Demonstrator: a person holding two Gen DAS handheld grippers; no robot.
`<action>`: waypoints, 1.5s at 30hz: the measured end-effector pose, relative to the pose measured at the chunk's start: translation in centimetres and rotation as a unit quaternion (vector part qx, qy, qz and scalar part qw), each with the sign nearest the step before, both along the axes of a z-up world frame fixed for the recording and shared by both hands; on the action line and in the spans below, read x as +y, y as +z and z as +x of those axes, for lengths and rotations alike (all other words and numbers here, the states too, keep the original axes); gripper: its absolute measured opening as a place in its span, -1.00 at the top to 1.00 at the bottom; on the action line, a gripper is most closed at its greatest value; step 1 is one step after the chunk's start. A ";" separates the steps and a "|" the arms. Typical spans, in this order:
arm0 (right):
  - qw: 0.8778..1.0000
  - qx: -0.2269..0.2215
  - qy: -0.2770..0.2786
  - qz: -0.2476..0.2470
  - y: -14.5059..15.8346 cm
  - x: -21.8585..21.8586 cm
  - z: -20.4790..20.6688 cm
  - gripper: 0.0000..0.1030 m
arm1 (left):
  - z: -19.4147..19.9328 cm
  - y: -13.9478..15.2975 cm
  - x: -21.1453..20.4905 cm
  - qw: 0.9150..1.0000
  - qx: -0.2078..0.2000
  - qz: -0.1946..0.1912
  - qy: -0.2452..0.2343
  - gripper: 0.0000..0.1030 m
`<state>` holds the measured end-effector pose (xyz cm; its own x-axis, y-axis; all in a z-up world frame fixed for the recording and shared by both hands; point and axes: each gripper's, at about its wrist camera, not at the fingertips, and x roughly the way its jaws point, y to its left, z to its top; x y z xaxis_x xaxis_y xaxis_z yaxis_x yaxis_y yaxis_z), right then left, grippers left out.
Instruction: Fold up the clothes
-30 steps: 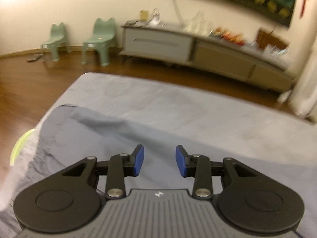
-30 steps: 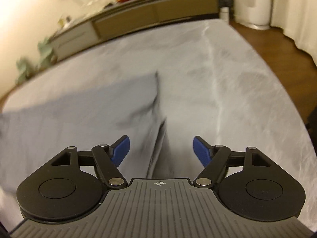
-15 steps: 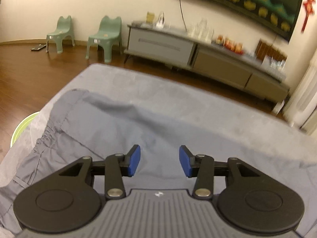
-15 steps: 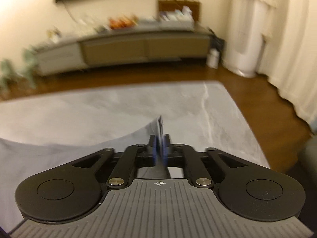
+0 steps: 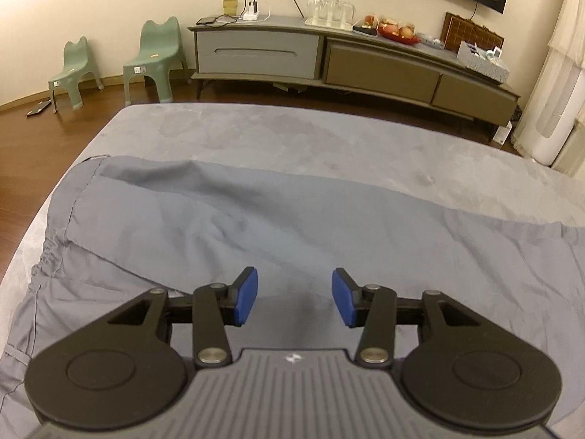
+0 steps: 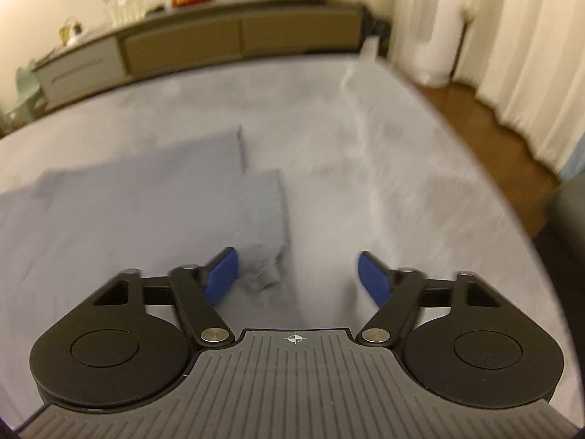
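Observation:
A grey-blue pair of trousers (image 5: 256,219) lies spread across the grey bed (image 5: 292,135), its gathered waistband at the left. My left gripper (image 5: 294,300) hovers open just above the cloth, nothing between its blue pads. In the right wrist view the trousers' leg end (image 6: 146,197) lies flat, with a crumpled hem corner (image 6: 261,269) beside the left pad. My right gripper (image 6: 298,278) is open above that corner and the bare bed (image 6: 402,168), holding nothing.
A long low sideboard (image 5: 351,62) with clutter on top runs along the far wall. Two green plastic chairs (image 5: 153,62) stand on the wooden floor at the left. White curtains (image 6: 530,44) and a white appliance (image 6: 427,36) stand at the right.
The right gripper, shut on the trouser hem half a second ago, has opened and the hem lies on the bed. The left gripper stays open, its view shifted slightly over the cloth.

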<state>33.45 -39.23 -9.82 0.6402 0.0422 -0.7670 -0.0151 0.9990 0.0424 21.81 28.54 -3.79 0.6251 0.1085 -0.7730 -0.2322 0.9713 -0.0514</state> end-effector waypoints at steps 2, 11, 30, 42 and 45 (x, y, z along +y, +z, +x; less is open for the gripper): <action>1.000 -0.002 0.014 -0.005 0.4 0.7 -0.5 0.66 | 0.0 -0.1 0.0 1.000 0.001 0.001 0.001 0.12; 0.989 -0.068 0.068 -0.112 6.2 5.6 -3.7 0.89 | 0.0 0.3 -0.6 1.000 -0.005 0.006 -0.011 0.11; 0.966 -0.212 0.113 -0.099 24.3 11.9 -0.9 0.90 | -0.1 0.5 0.3 1.000 -0.012 0.008 0.004 0.04; 0.995 -0.020 -0.019 -0.097 1.5 3.4 5.9 0.41 | 1.5 -1.9 -0.9 0.998 0.027 0.051 -0.017 0.03; 0.994 -0.073 -0.053 -0.063 3.2 1.0 3.1 0.18 | 1.8 -2.6 -1.8 0.997 0.036 0.062 -0.033 0.03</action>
<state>36.60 -38.27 -6.65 0.7412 -0.1220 -0.6601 0.0940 0.9925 -0.0779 23.57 26.73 -6.36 0.5777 0.1671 -0.7989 -0.1666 0.9824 0.0850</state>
